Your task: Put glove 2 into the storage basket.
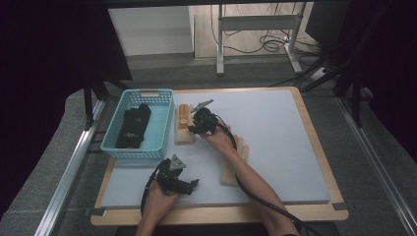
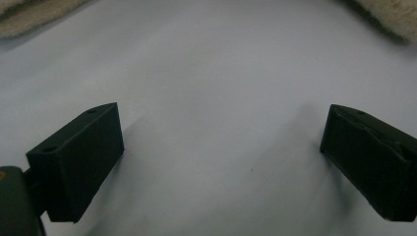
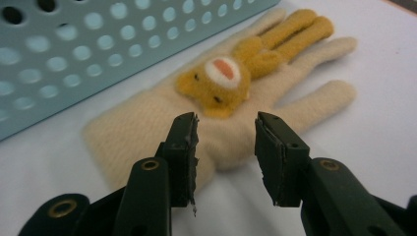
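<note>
Cream knitted glove with a yellow bear face [image 3: 221, 105] flat on the pale blue desk mat [image 1: 275, 142] beside the perforated blue plastic basket [image 1: 160, 118], right tool [image 3: 226, 147] spread just above its cuff, left tool [image 2: 221, 162] spread wide over bare mat

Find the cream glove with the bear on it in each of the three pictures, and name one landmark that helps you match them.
High view: the bear glove lies on the mat just right of the blue basket, under the right gripper.
Right gripper view: the glove lies centre frame, just beyond the open jaws, with the basket at upper left.
Left gripper view: a cream edge at the top corners; I cannot tell which glove.
Shared landmark: the blue basket.
</note>
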A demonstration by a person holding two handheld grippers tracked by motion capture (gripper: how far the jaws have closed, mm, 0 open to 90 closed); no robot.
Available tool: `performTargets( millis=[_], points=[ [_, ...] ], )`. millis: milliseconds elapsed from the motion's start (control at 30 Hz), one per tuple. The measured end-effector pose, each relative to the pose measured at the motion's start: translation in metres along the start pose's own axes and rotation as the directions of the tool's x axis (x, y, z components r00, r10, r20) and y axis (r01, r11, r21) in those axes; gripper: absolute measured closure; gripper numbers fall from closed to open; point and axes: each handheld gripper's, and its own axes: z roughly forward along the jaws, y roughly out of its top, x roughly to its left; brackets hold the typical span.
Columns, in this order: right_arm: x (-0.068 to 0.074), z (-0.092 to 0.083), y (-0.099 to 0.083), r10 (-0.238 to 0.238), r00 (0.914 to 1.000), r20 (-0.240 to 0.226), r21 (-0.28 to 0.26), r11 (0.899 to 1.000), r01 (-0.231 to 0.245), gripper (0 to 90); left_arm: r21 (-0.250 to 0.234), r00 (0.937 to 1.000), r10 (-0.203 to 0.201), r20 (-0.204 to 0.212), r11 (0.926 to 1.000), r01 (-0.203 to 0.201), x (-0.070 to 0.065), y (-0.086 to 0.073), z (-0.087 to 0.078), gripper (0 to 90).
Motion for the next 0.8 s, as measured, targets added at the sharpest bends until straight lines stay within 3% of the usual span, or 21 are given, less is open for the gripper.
performTargets(
  millis=[100,233,300,500,700,733,800],
  points=[
    [-0.003,0.013,0.003,0.005,0.9999,0.009,0.037,0.999,-0.005,63.3,0.000,1.0000,0.000,0.000,1.0000,0.000,0.000,0.000,0.000,3.3],
    [-0.001,0.018,0.004,-0.003,1.0000,0.005,0.070,0.998,0.002,85.8,0.000,1.0000,0.000,0.001,1.0000,0.000,0.000,0.000,0.000,3.3],
    [0.001,0.015,0.006,-0.018,0.9997,0.017,0.086,0.996,0.017,88.0,0.000,1.0000,0.000,0.001,1.0000,0.000,0.000,0.000,0.000,3.3],
    [0.007,-0.016,0.000,-0.025,0.9997,0.000,0.077,0.997,0.025,88.3,0.001,1.0000,-0.002,0.001,1.0000,0.002,0.000,0.000,0.000,3.2],
    [0.014,-0.057,-0.030,-0.002,0.9996,-0.026,0.097,0.995,0.004,86.8,0.004,1.0000,0.001,0.000,1.0000,-0.001,0.000,0.000,0.000,3.1],
    [0.014,-0.062,-0.035,-0.007,0.9994,-0.034,0.105,0.994,0.011,85.6,0.005,1.0000,0.001,0.000,1.0000,-0.001,0.000,0.000,0.000,3.1],
    [0.013,-0.071,-0.040,-0.030,0.9989,-0.036,0.089,0.995,0.033,72.8,0.003,1.0000,-0.002,0.002,1.0000,0.002,0.000,0.000,0.000,3.1]
  ],
)
